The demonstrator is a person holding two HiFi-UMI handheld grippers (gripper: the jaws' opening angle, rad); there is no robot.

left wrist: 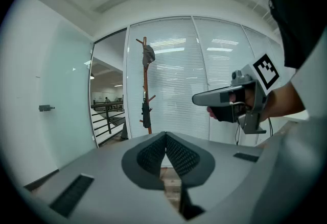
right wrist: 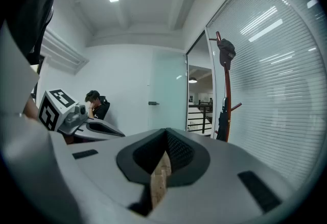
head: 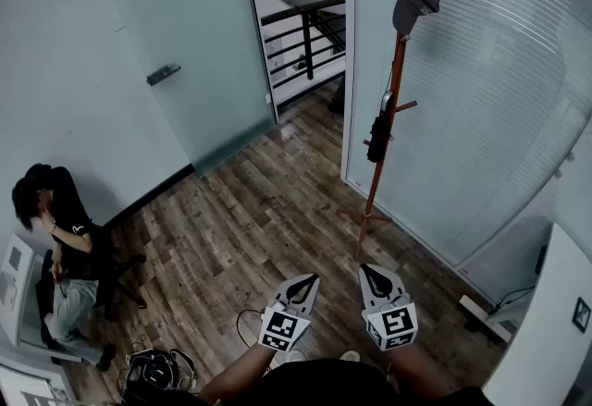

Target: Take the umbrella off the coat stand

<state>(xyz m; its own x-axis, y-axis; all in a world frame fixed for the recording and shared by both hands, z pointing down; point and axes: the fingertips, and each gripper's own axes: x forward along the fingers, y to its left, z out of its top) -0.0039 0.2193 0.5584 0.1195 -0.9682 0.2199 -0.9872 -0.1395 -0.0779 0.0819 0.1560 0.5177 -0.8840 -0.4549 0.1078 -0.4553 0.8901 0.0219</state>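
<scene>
Left tongs [head: 302, 282] and right tongs [head: 374, 273] closed, empty; open wood floor [head: 240, 219] separates them from the far coat stand [head: 395, 71], umbrella [head: 378, 136] hanging by the glass wall [head: 490, 99]

In head view the coat stand [head: 373, 182] is cropped at top

Office with glass partition [head: 481, 71] and frosted glass door [head: 185, 43].

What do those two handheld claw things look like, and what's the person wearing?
Both are grey plastic tools. The left claw and right claw each taper to a point, lined with dark textured pads. Each carries a white cube with black square markers. The person wears a black top, forearms bare.
</scene>
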